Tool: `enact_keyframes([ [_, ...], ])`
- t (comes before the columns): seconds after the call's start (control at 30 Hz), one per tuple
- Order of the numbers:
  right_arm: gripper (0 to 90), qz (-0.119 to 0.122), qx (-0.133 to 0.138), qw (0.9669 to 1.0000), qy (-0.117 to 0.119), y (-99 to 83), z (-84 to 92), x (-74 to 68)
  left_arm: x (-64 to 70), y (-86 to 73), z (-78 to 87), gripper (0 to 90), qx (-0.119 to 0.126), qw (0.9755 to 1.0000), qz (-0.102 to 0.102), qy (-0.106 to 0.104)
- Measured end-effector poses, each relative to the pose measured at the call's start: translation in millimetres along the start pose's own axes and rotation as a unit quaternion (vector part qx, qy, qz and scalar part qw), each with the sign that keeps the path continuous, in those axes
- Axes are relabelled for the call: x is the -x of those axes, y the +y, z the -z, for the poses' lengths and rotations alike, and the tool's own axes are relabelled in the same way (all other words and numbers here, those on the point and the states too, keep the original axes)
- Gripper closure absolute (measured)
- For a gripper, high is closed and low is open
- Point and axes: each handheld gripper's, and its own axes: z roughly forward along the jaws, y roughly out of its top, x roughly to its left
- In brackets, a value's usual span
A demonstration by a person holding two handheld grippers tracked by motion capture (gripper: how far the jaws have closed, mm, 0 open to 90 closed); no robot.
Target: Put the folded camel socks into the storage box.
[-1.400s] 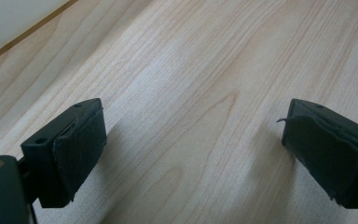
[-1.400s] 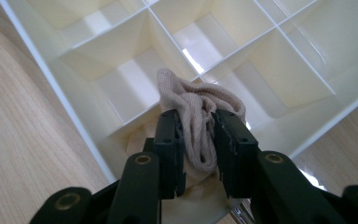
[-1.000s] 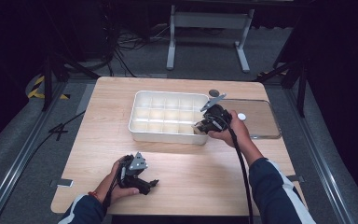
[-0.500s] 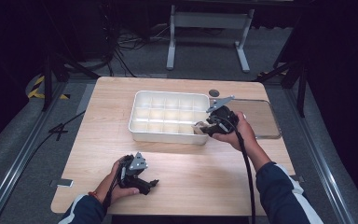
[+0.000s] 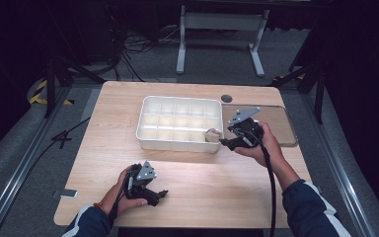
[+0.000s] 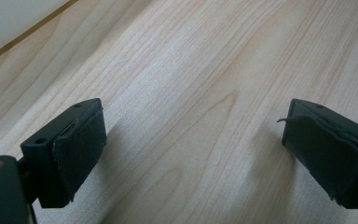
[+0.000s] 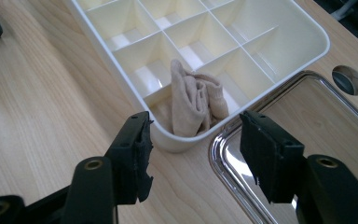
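Note:
A white compartment tray (image 5: 177, 146) stands in the middle of the wooden table. A crumpled beige cloth (image 5: 212, 134) lies in its near right corner compartment, and the right gripper view shows the cloth (image 7: 193, 105) bunched against the compartment wall. My right gripper (image 5: 224, 142) is just off that corner, pointing at it. Its jaws have just been opening and stand open, apart from the cloth, with nothing between them (image 7: 196, 149). My left gripper (image 5: 160, 195) rests low near the table's front edge, open over bare wood (image 6: 191, 154).
A clear shallow tray with a shiny rim (image 5: 281, 123) lies right of the white tray, partly under my right hand. A round dark grommet (image 5: 226, 98) sits in the table behind it. Bare wood lies between the two grippers.
My right gripper has drawn back to the right, off the tray's near right corner, and its jaws have widened. The beige cloth stays in the corner compartment. The left gripper has not moved.

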Motion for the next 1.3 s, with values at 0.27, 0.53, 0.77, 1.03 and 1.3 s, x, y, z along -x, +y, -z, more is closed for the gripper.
enact_keyframes([
  [0.27,42.5,0.019,0.006,0.9998,-0.005,-13.1,11.5,-7.3,0.0,0.0,0.1,6.5,0.000,1.0000,0.000,0.000],
  [0.53,41.3,0.036,0.003,0.9992,-0.016,-28.0,13.5,-12.7,0.0,0.0,0.0,6.5,0.001,1.0000,0.000,0.000],
  [0.77,39.2,0.027,0.005,0.9995,-0.014,-44.8,13.4,-15.4,0.1,0.0,0.0,6.5,0.001,1.0000,0.000,0.000],
  [1.03,38.5,0.035,0.005,0.9992,-0.019,-67.8,13.7,-20.9,0.1,0.0,0.0,6.4,0.001,1.0000,0.000,0.001],
  [1.3,34.3,0.036,0.004,0.9989,-0.028,-88.1,12.5,-25.6,0.1,0.0,0.0,6.4,0.001,1.0000,0.000,0.001],
])
